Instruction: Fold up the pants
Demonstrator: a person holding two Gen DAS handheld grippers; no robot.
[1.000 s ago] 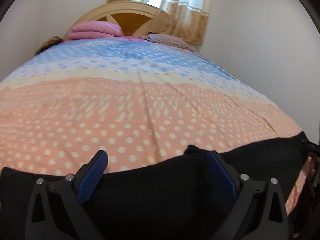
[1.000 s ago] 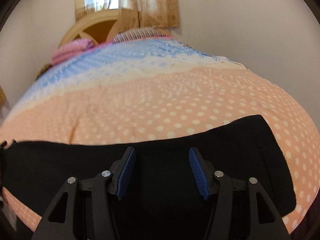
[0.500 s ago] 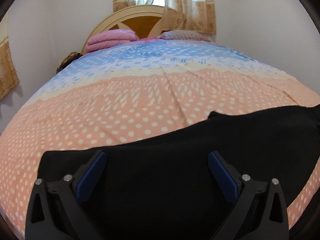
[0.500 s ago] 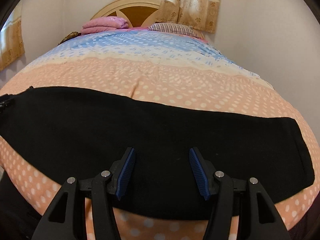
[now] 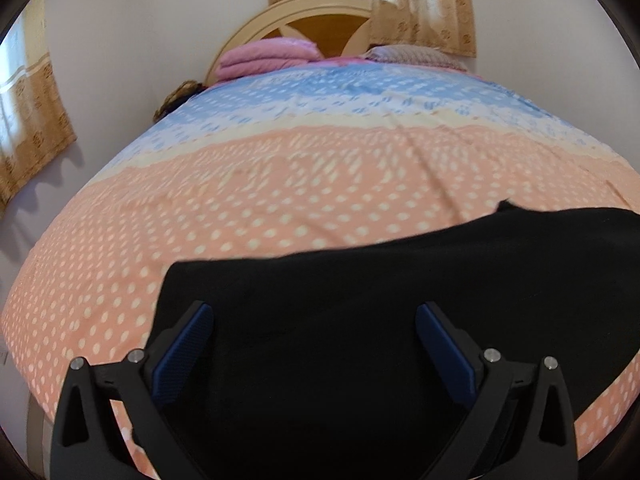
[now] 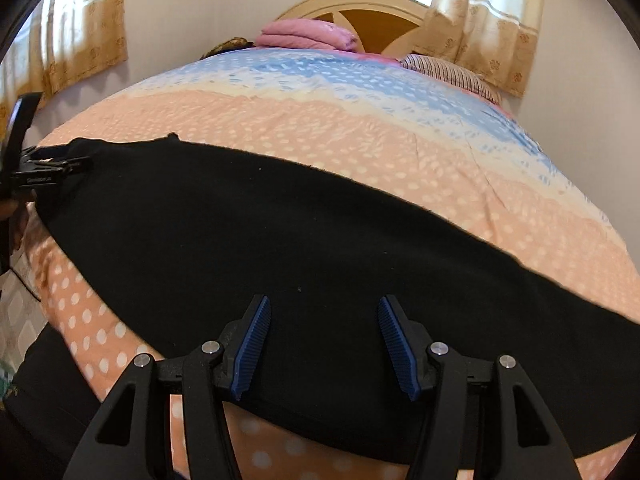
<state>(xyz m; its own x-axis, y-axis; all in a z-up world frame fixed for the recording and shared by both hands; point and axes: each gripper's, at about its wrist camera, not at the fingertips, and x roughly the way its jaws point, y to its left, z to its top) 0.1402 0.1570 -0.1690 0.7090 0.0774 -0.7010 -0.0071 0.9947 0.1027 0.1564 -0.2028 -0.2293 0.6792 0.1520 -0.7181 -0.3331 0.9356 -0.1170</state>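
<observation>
Black pants (image 5: 380,320) lie flat on the bed (image 5: 280,200), under both claws. The left claw (image 5: 314,312) gapes wide, holding nothing. The right claw (image 6: 324,308) is narrower, also holding nothing.

Beyond the jaws, the pants (image 5: 360,340) are cut off at the right edge; past the jaw tips, the bedspread (image 5: 280,184) pattern is blurred.

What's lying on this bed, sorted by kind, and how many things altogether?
Black pants: 1
Pink folded blankets: 1 stack, the number in it cannot be told
Striped pillow: 1
Brown item at the far left corner: 1, too small to identify
Total: 4 things on the spotted bedspread
</observation>
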